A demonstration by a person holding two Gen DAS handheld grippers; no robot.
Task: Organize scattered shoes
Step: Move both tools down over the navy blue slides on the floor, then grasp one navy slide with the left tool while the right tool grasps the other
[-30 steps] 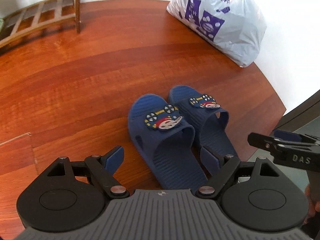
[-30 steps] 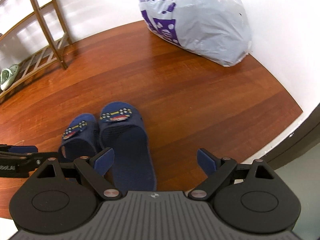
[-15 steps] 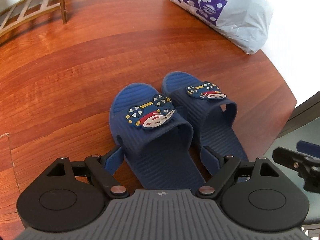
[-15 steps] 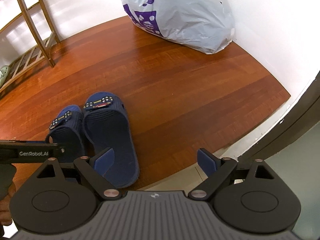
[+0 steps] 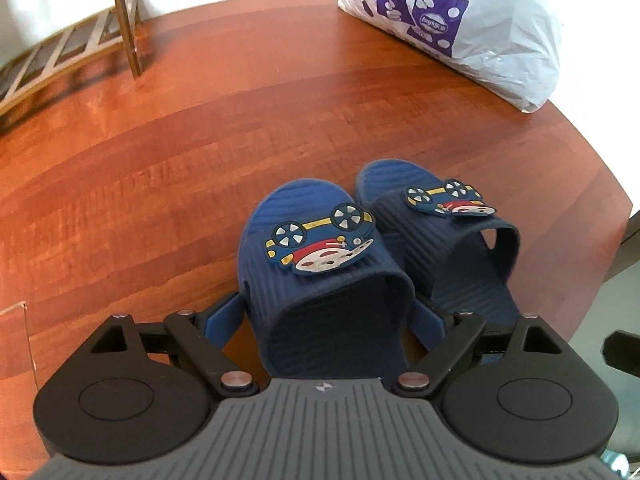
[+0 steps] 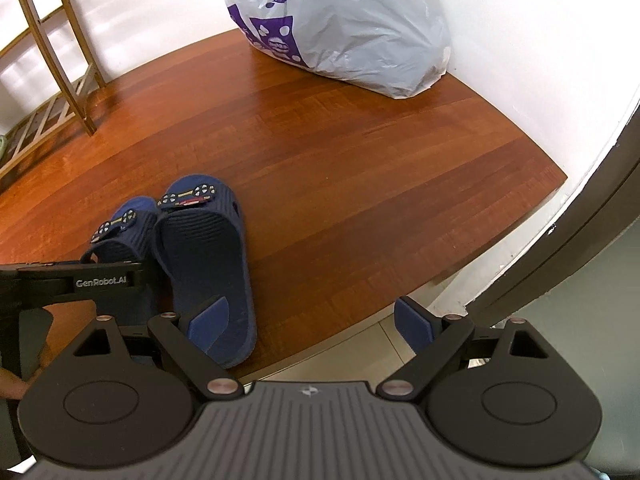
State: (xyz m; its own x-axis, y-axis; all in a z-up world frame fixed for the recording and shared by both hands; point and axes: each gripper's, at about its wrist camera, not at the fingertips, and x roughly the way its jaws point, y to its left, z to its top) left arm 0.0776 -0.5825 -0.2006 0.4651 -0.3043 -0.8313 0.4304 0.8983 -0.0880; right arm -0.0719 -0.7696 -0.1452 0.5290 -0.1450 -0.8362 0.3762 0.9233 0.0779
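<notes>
Two navy blue slippers with cartoon car patches lie side by side on the wooden floor. In the left wrist view the left slipper (image 5: 320, 264) sits between the open fingers of my left gripper (image 5: 326, 316), one finger on each side of its strap; the right slipper (image 5: 452, 236) lies beside it. In the right wrist view the right slipper (image 6: 204, 256) lies at lower left, the left slipper (image 6: 120, 232) partly hidden behind the left gripper's body (image 6: 72, 284). My right gripper (image 6: 312, 320) is open and empty, to the right of the slippers.
A white and purple plastic bag (image 5: 460, 24) lies against the wall, also in the right wrist view (image 6: 340, 24). A wooden shoe rack (image 6: 52, 60) stands at the far left. The wood floor ends at a tiled strip (image 6: 360, 352) and a dark door frame (image 6: 580, 240).
My left gripper has moved forward and down until its open fingers straddle the left slipper. My right gripper has drawn back and to the right, away from the slippers.
</notes>
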